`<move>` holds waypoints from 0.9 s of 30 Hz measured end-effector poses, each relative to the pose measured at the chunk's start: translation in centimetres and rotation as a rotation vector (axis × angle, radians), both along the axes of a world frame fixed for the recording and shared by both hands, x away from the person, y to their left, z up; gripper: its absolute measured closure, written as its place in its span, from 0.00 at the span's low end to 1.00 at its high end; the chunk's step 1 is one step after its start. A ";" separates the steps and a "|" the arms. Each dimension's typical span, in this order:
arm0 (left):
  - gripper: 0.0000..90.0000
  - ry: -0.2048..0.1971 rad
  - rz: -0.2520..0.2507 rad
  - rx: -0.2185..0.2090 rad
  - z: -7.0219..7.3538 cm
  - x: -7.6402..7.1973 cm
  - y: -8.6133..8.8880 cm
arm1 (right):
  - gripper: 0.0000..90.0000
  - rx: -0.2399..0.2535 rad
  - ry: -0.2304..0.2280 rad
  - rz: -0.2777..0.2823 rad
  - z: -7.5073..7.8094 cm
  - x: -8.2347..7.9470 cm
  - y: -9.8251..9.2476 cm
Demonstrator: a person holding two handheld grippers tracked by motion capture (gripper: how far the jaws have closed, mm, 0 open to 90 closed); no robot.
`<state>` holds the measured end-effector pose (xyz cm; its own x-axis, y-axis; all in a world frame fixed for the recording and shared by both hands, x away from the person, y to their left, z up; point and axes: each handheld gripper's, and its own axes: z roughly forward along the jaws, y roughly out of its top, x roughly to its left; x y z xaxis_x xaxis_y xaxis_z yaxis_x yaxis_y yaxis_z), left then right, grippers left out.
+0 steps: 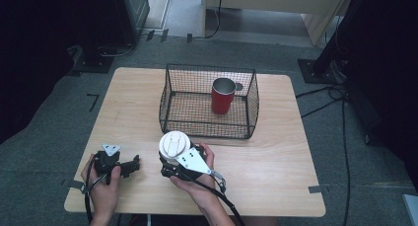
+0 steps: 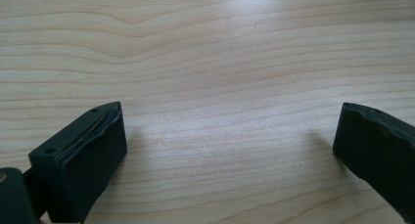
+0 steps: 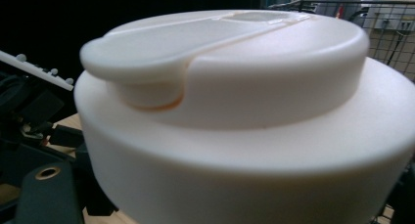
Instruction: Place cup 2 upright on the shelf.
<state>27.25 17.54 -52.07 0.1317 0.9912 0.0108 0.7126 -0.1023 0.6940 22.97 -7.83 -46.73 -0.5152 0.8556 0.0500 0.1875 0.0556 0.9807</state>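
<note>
White lid [image 3: 225, 116] sits clamped, apparently, in right tongs [image 1: 173, 159]; left tongs [image 2: 230, 145] gape.

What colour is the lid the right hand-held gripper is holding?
The lid is plain creamy white with no pattern, clearest in the right gripper view.

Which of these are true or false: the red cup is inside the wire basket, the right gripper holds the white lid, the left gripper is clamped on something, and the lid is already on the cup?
1. The red cup stands inside the wire basket. True.
2. The right gripper is shut on the white lid. True.
3. The left gripper is clamped on something. False: its jaws stand open over bare table.
4. The lid is on the cup. False: the cup is open-topped, and the lid is in front of the basket.
</note>
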 end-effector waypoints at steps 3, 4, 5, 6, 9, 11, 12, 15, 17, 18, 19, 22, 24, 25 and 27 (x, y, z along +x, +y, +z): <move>0.00 0.000 0.000 0.000 0.0 0.0 0.0 | 0.18 0.001 -0.004 -0.004 0.1 0.0 -0.2; 0.00 0.000 0.000 0.000 0.0 0.0 0.0 | 0.18 0.001 -0.008 -0.006 0.2 0.0 -0.3; 0.00 0.000 0.000 0.000 0.0 0.0 0.0 | 0.18 0.009 -0.012 -0.005 0.3 0.0 -0.4; 0.00 0.000 0.000 0.000 0.0 0.0 0.0 | 0.18 0.015 -0.017 -0.008 0.5 -0.1 -0.5; 0.00 0.001 0.000 0.000 0.0 0.0 0.0 | 0.18 0.025 -0.029 -0.013 0.9 -0.2 -0.7; 0.00 0.000 -0.001 0.001 0.0 0.0 0.0 | 0.18 0.034 -0.043 -0.012 1.3 -0.3 -1.0; 0.00 0.000 -0.001 0.001 0.0 0.0 0.0 | 0.18 0.039 -0.045 -0.014 1.5 -0.4 -1.1; 0.00 0.000 -0.001 0.001 0.0 0.0 0.0 | 0.18 0.052 -0.063 -0.023 2.4 -0.4 -1.7; 0.00 0.000 -0.001 0.001 0.0 0.0 0.0 | 0.18 0.053 -0.069 -0.026 2.6 -0.4 -1.8; 0.00 0.000 -0.001 0.001 0.0 0.0 0.0 | 0.18 0.056 -0.071 -0.029 2.8 -0.3 -2.0; 0.00 0.001 -0.001 0.001 0.0 0.0 0.0 | 0.18 0.058 -0.074 -0.032 3.0 -0.3 -2.1; 0.00 0.002 -0.001 0.001 0.0 0.0 0.0 | 0.18 0.056 -0.086 -0.038 3.6 -0.1 -2.4; 0.00 0.001 -0.001 0.001 0.0 0.0 0.0 | 0.18 0.057 -0.092 -0.043 3.9 0.0 -2.5; 0.00 0.001 -0.001 0.001 0.0 0.0 0.0 | 0.18 0.061 -0.093 -0.046 4.0 0.0 -2.6; 0.00 0.001 -0.001 0.001 0.0 0.0 0.0 | 0.18 0.063 -0.098 -0.048 4.3 0.1 -2.7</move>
